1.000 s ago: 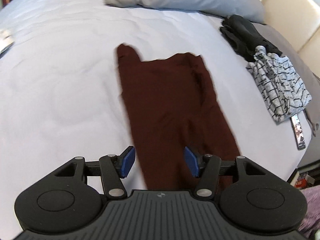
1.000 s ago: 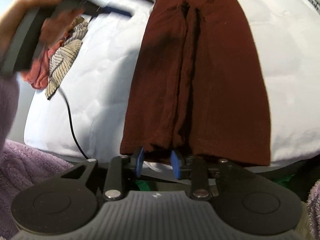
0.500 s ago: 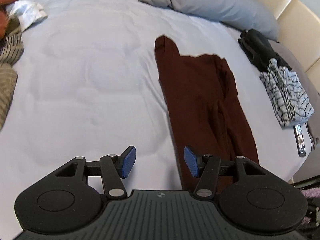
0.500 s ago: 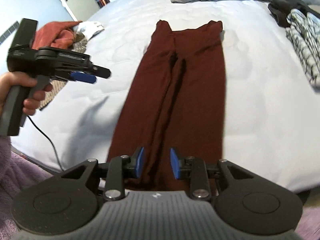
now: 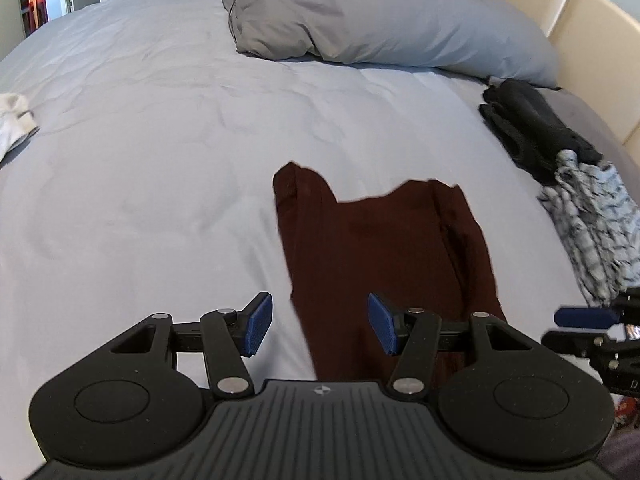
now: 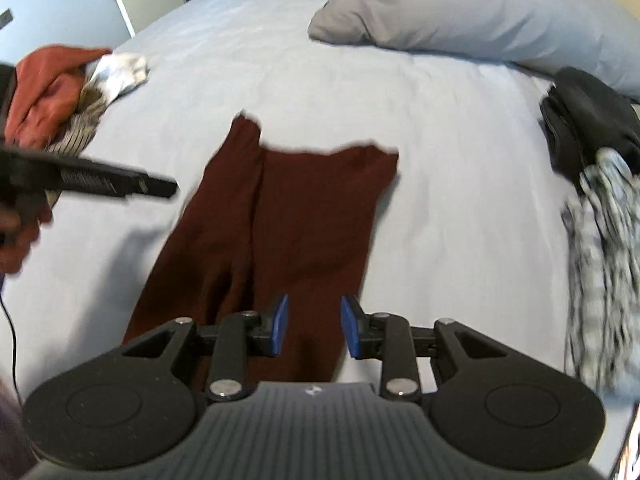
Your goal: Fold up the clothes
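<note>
A dark maroon garment (image 6: 288, 216) was spread lengthwise on the pale bedspread (image 5: 140, 140), folded into a long narrow strip, its far end toward a grey pillow (image 5: 380, 20). The left gripper (image 5: 320, 330) was held above the garment's near left edge, jaws parted and nothing between the blue pads. The right gripper (image 6: 313, 326) was held over the near part of the cloth — its jaws narrower, yet open and empty. A black garment (image 6: 588, 124) and a black-and-white patterned one (image 6: 600, 264) were stacked at the right edge; an orange piece (image 6: 48, 88) and other laundry were heaped at the left.
</note>
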A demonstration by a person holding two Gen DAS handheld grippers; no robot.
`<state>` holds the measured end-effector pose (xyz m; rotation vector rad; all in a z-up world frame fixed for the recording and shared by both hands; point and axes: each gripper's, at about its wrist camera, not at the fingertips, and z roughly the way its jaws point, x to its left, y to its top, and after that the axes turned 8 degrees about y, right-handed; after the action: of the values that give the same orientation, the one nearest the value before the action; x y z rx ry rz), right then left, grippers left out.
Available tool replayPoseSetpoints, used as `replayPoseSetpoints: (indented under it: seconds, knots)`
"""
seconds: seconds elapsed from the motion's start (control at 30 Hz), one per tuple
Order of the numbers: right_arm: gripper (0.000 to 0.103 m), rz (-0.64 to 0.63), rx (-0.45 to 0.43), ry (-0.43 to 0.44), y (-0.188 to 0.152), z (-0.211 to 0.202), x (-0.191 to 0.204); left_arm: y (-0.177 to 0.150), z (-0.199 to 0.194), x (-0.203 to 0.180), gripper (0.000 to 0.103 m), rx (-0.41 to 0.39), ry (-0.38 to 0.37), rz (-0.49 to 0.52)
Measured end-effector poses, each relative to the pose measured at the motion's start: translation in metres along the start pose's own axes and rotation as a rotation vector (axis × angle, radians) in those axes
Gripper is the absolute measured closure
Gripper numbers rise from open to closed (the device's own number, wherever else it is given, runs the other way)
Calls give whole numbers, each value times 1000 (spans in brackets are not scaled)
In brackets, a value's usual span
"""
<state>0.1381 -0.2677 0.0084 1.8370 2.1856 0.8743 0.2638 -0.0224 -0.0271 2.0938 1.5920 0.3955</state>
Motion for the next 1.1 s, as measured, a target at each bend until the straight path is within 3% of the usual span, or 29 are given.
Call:
replayPoseSetpoints:
  seconds: [0.13,0.3,0.4,0.47,0.53,0.63,0.83,0.87,0.9,0.97,1.03,1.07,1.1]
  knots:
    - [70,20,-30,5,29,27,-5,13,27,-17,51,17,16,7]
    - [70,28,-14,-12,48,61,-5,21,55,-39,51,54,97,57]
    - [70,41,-1,-18,50,72,-7,20,72,-41,58,89,146,64]
    - [70,54,5,-17,51,77,-8,18,76,-38,61,89,140,55]
    - [70,51,12,-12,51,81,-5,19,73,-34,77,89,138,45]
    - [70,31,25,10,49,85,2,20,68,-27,90,94,104,31]
    - [69,32,39,180,45,88,18,21,57,-6,92,101,68,-8]
    - [66,23,44,203,45,89,22,21,56,-2,92,102,60,-18]
    - [56,4,54,207,44,89,27,21,54,2,92,102,50,-27]
    - [52,-35,78,181,42,93,37,22,53,8,92,101,36,-40]
    - [59,-38,111,156,39,100,39,23,53,13,92,102,23,-54]
    - [68,-28,129,154,38,104,39,24,52,16,92,104,14,-63]
    - [87,2,146,174,37,108,37,24,52,20,92,108,1,-76]
